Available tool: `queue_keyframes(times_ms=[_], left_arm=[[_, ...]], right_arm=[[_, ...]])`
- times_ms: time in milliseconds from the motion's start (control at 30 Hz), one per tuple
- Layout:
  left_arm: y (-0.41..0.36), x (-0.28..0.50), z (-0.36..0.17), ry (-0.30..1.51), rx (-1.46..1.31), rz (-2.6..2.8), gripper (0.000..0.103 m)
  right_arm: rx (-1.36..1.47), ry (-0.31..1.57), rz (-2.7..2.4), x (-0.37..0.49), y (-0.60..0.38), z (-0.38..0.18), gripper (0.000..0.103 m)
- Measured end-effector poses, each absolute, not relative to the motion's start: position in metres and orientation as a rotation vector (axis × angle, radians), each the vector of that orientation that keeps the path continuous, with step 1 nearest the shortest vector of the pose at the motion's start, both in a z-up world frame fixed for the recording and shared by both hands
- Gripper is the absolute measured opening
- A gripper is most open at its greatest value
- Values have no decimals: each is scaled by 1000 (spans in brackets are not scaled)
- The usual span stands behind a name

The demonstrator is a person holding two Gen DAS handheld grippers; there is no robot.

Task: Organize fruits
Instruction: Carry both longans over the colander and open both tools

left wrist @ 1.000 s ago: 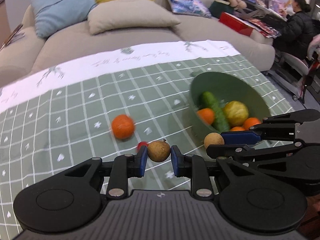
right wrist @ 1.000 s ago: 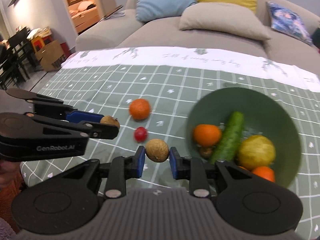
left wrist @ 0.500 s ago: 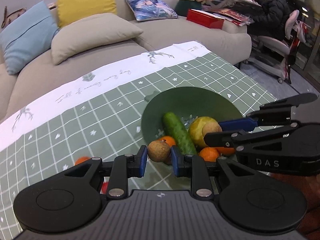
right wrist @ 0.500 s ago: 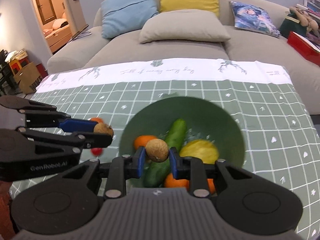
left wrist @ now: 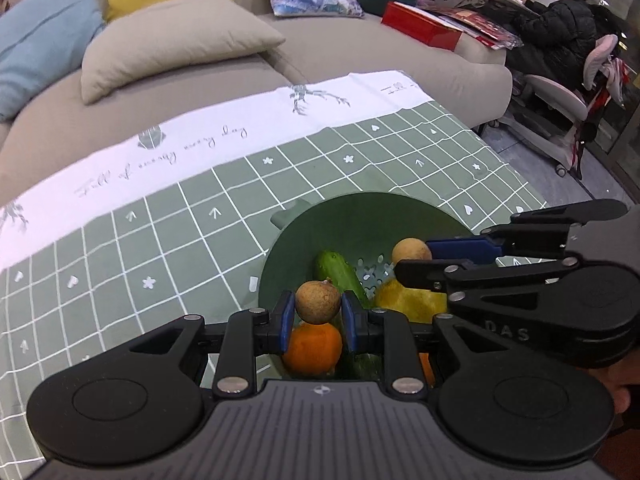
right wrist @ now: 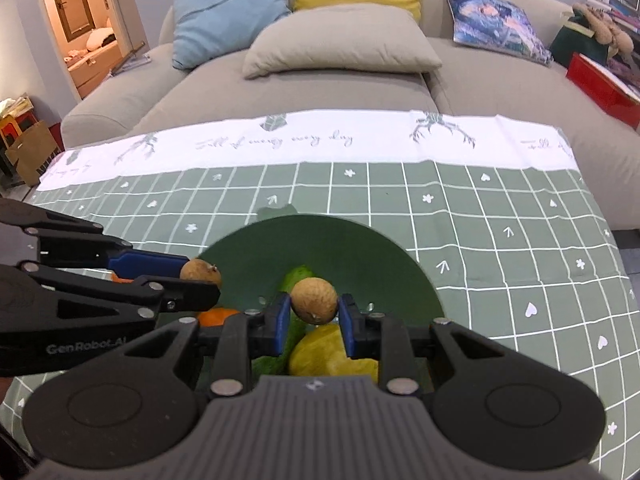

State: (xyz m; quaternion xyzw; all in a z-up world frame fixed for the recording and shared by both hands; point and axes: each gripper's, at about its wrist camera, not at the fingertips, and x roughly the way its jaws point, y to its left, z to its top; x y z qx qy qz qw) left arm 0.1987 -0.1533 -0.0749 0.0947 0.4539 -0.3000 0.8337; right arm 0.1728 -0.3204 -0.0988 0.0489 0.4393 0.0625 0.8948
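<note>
My left gripper (left wrist: 316, 316) is shut on a small brown round fruit (left wrist: 318, 302) and holds it above the near left side of the green bowl (left wrist: 320, 216). My right gripper (right wrist: 313, 316) is shut on a second small brown round fruit (right wrist: 314, 300), also over the green bowl (right wrist: 340, 240). The bowl holds a cucumber (left wrist: 338, 270), a yellow fruit (left wrist: 412, 300) and an orange (left wrist: 314, 348). The right gripper with its fruit (left wrist: 412, 252) shows at the right of the left wrist view. The left gripper with its fruit (right wrist: 200, 272) shows at the left of the right wrist view.
The bowl stands on a green checked tablecloth (right wrist: 500, 240) with a white border. A grey sofa (right wrist: 320, 88) with cushions runs along the far table edge. A person (left wrist: 560, 28) sits at a desk at the far right.
Both grippers have moved from the table's left part to over the bowl, each carrying its brown fruit. The loose orange and small red fruit on the cloth have dropped out of view.
</note>
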Motion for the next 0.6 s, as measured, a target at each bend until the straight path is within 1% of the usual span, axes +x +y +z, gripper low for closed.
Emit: queue_keyframes(times_ms=[600], left_arm=[[-169,224,-107,1048,225,-646,28]], right_arm=[[138,1020,126,207,-325,-139,22]])
